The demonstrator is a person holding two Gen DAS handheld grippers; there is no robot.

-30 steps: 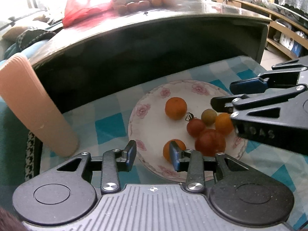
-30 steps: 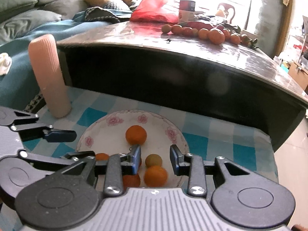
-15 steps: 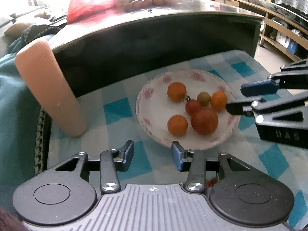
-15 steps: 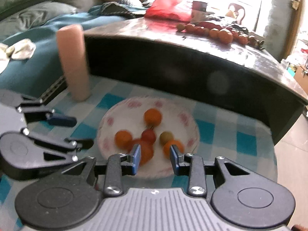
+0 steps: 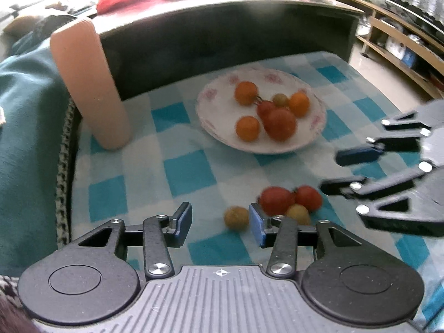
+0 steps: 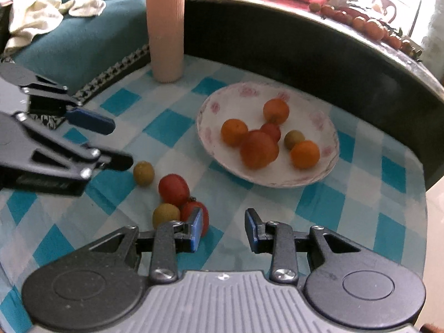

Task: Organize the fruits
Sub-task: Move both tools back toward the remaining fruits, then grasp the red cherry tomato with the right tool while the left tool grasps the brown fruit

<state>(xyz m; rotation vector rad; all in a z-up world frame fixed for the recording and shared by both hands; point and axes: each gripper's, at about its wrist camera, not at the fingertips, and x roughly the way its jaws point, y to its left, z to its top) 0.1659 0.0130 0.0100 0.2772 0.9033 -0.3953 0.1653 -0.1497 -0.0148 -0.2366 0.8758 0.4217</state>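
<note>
Cloth (image 6: 36, 14) right view only | shelves (image 5: 402, 44) left view only

Both wrist cams look forward and down along their own fingers, low over the checked cloth (image 5: 188, 172). Left views from left, right from right; both share the plate (image 5: 222, 136) (image 6: 330, 166) and 4 loose fruits
</note>
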